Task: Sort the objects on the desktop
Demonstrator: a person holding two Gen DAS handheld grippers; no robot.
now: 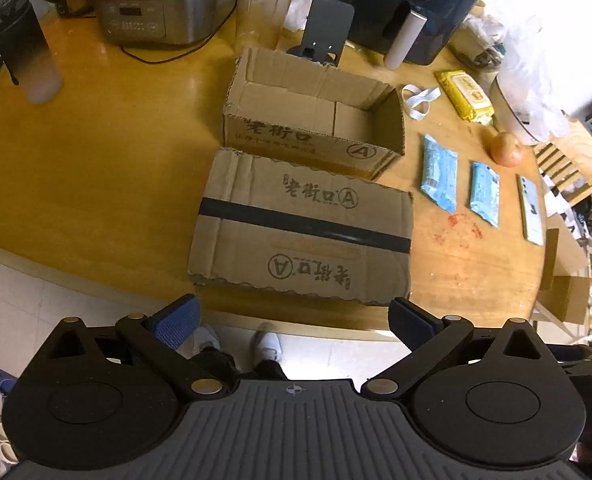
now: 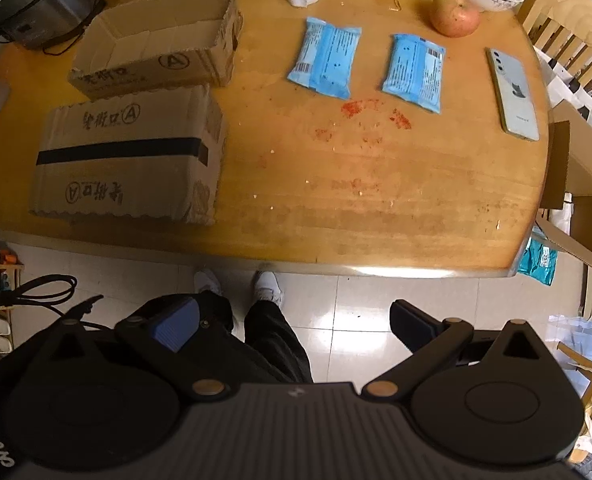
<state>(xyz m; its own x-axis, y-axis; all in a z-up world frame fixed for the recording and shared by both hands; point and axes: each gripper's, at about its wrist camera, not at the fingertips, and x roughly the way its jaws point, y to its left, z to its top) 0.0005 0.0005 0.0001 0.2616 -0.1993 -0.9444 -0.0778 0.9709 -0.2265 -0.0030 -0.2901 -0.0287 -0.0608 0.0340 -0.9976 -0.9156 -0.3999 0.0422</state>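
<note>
Both grippers hang over the near edge of the wooden table point(image 2: 335, 208), and both are wide apart and hold nothing: the left gripper point(image 1: 294, 318) and the right gripper point(image 2: 294, 320). On the left sits an open box point(image 2: 156, 52) with a shut, taped box point(image 2: 128, 156) just in front of it, nearer to us. To the right lie two blue packets point(image 2: 325, 58) point(image 2: 413, 72) side by side. A phone point(image 2: 513, 94) lies farther right, and an apple point(image 2: 453, 14) sits behind.
</note>
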